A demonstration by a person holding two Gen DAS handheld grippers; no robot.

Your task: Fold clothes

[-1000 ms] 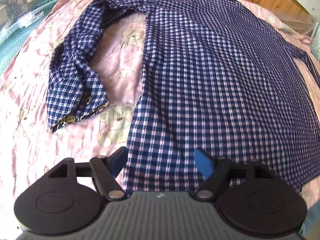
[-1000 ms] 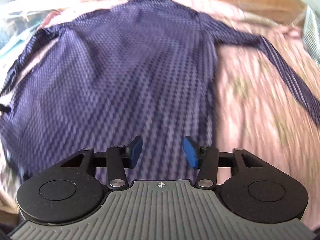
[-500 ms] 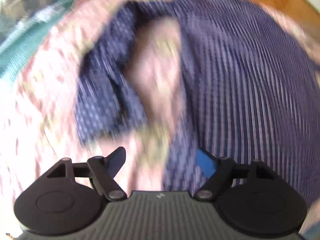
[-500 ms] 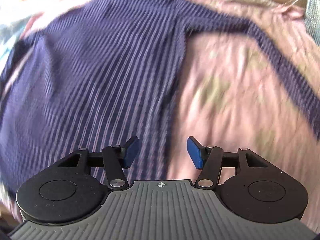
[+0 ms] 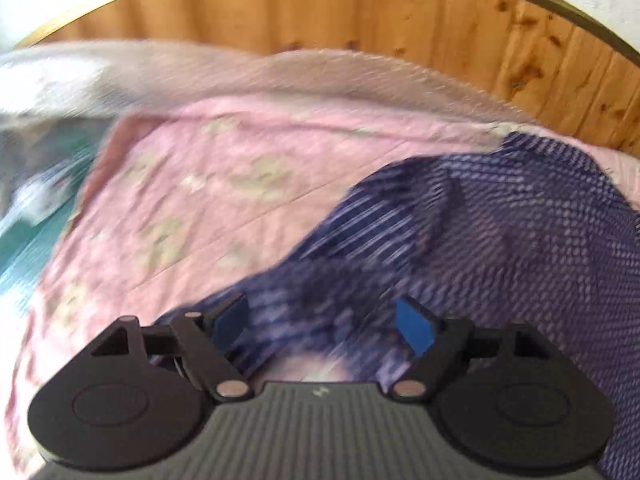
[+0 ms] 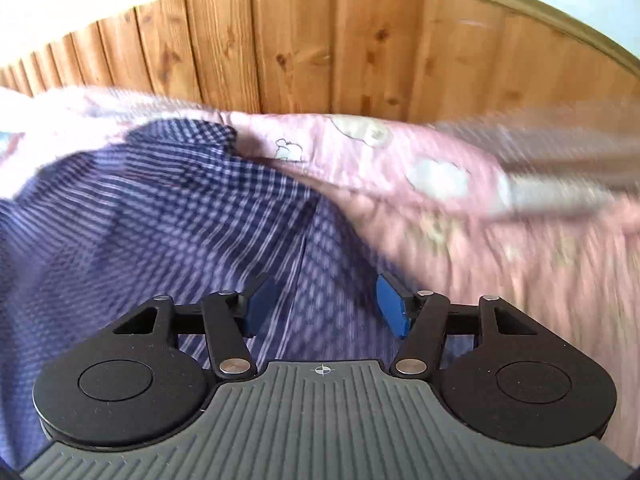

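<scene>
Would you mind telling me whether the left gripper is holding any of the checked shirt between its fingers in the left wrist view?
No. The left gripper has its fingers wide apart, and the checked shirt lies on the pink bedspread beyond them, unpinched.

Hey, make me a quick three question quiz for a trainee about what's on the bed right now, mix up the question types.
1. True or false: the left gripper has its fingers clamped on the checked shirt.
2. Multiple choice: what does the shirt lie on? A) a bare wooden floor B) a pink printed bedspread C) a white towel
3. Fill in: behind the bed stands a panelled ____ headboard.

Key
1. False. Both fingers stand apart above the cloth, not pinching it.
2. B
3. wooden
</scene>
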